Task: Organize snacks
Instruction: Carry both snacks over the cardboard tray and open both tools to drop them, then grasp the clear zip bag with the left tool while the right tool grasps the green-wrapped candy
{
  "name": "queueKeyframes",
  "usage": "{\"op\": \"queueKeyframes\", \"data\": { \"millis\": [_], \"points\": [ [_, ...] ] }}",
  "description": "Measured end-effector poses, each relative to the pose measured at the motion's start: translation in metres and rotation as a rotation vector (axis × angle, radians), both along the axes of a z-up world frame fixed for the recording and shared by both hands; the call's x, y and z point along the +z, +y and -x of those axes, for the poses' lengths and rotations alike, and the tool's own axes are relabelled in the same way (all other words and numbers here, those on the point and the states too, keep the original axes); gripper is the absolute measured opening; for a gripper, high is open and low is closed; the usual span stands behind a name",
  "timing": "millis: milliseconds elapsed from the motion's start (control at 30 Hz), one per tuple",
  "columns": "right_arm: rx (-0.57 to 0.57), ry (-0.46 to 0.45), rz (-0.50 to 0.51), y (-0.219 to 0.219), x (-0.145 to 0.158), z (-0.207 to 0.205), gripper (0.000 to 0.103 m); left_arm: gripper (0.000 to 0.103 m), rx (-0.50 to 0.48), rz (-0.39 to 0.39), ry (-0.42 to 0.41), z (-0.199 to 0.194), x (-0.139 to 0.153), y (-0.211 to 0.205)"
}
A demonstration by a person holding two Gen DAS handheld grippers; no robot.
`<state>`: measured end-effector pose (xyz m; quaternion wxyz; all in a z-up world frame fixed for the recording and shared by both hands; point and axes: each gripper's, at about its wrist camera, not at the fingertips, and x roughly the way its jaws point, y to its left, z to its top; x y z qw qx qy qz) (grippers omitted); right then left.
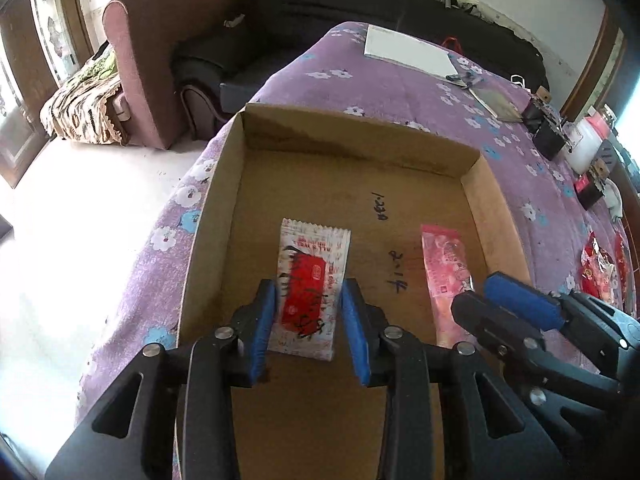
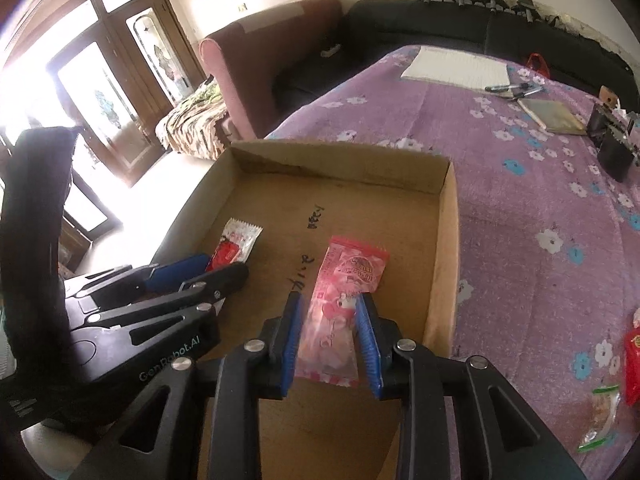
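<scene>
inside the cardboard box [image 1: 472, 172], both jaws seem slightly parted around flat-lying red-and-white packet [image 1: 310, 288] and pink packet [image 2: 344, 304].

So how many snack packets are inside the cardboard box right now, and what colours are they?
Red and white packet: 1
Pink packet: 1
Total inside the cardboard box: 2

More packets lie outside on the purple cloth, too cut off to count.
</scene>
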<state>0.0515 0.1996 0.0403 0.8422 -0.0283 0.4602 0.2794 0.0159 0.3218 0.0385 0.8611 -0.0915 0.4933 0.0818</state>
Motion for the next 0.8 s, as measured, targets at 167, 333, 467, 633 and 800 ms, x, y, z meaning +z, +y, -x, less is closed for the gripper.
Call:
{"op": "queueKeyframes", "data": {
  "millis": [167,333,467,633,800],
  "points": [
    [-0.011,-0.041,-0.014,-0.012,0.014,0.01,0.041,0.032,0.015,0.005,-0.027,0.011,0.013,0.002],
    [-0.049,-0.094,-0.048,-0.04,0.035,0.025,0.057,0.032,0.037,0.006,-0.064,0.029,0.031,-0.003],
    [-0.095,-0.158,-0.049,-0.08,0.049,0.045,0.063,0.044,0.003,0.015,-0.091,0.044,0.044,-0.019],
    [-0.2,-0.259,-0.011,-0.14,0.057,0.068,0.078,0.056,-0.042,0.022,-0.119,0.057,0.053,-0.05],
    [-0.338,-0.382,0.026,-0.211,0.066,0.093,0.1,0.056,-0.121,0.052,-0.131,0.06,0.059,-0.091]
  ]
}}
